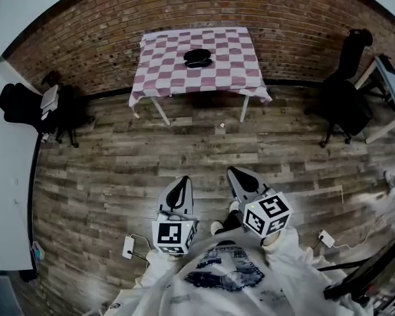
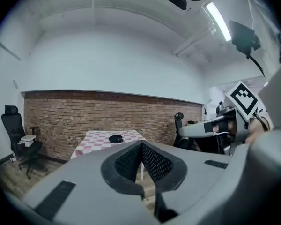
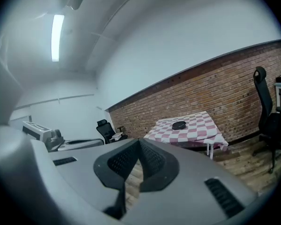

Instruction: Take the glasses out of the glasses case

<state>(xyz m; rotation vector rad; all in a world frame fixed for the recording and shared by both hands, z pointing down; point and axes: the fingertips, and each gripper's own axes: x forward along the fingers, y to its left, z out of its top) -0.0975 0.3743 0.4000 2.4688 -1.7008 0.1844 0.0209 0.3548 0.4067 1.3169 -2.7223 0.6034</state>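
- The left gripper (image 1: pixel 182 183) is clenched: in the left gripper view its two black meshed pads (image 2: pixel 131 161) meet at the tip with nothing between them.
- The right gripper (image 1: pixel 237 173) is clenched too and holds nothing; its pads (image 3: pixel 152 161) come together at the tip in the right gripper view.
- Both grippers are held close in front of the person's chest, side by side, pointing slightly downward over the wooden floor (image 1: pixel 118 157).
- The glasses case (image 1: pixel 198 58), a dark oval, lies well ahead of both grippers on the table (image 1: pixel 164 64), which has a pink-and-white checked cloth. It is too small to tell whether the case is open or closed.
- Each gripper carries a cube, left (image 1: pixel 174 236) and right (image 1: pixel 268 214), with black-and-white square markers rather than letters.
- The dark print on the person's white shirt (image 1: pixel 218 272) is too blurred to read.
- A brick wall (image 1: pixel 118 25) stands behind the table.
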